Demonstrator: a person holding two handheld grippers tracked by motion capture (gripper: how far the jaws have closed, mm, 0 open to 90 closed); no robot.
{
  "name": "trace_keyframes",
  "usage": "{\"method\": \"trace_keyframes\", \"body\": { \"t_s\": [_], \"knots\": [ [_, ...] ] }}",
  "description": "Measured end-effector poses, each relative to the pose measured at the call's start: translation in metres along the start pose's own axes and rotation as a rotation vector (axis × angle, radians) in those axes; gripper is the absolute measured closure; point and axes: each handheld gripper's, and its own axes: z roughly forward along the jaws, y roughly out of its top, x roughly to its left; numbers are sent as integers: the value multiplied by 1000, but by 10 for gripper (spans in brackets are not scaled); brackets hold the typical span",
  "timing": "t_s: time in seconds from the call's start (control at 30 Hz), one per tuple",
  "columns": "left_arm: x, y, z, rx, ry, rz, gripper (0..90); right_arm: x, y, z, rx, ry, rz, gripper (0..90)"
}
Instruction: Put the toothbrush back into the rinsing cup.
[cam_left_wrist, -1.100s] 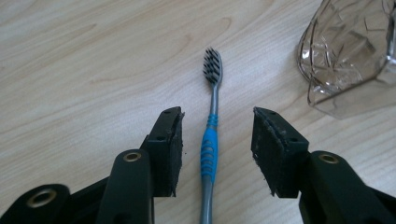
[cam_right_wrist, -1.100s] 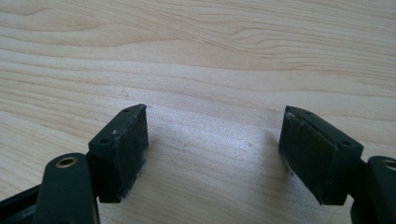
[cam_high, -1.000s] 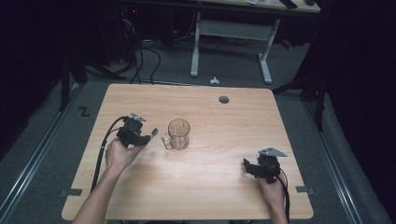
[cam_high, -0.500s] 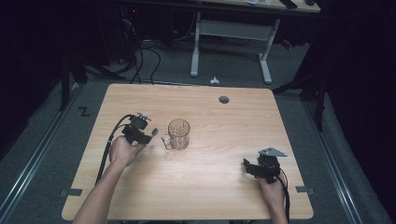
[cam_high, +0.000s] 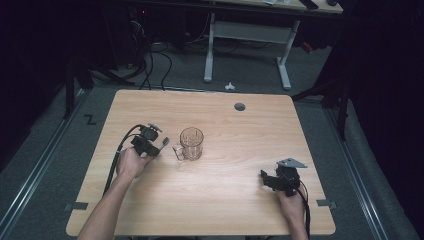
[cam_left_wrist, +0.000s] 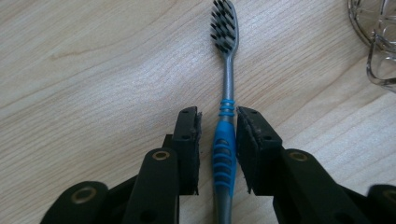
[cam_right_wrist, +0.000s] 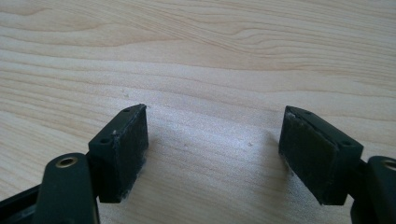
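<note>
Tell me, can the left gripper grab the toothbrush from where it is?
Probably yes: the left gripper already has its jaws on either side of the toothbrush handle on the table, with nothing between them.

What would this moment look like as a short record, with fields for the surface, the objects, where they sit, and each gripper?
surface: wooden table
objects: toothbrush, blue grip, dark bristles; clear glass mug with handle
toothbrush position: lying flat on the table, left of the mug, apart from it
left gripper: jaws straddle the toothbrush grip, narrow gaps on both sides, not clamped
right gripper: jaws wide apart over bare wood, holding nothing
mug: upright, looks empty
</note>
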Motion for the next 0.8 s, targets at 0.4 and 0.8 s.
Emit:
{"method": "trace_keyframes", "body": {
  "t_s": [0.4, 0.8],
  "knots": [
    [4, 1, 4, 2, -19, -23, 754, 0, 0, 0, 0, 0, 0, 242],
    [6, 1, 5, 2, -37, -40, 794, 0, 0, 0, 0, 0, 1, 242]
  ]
}}
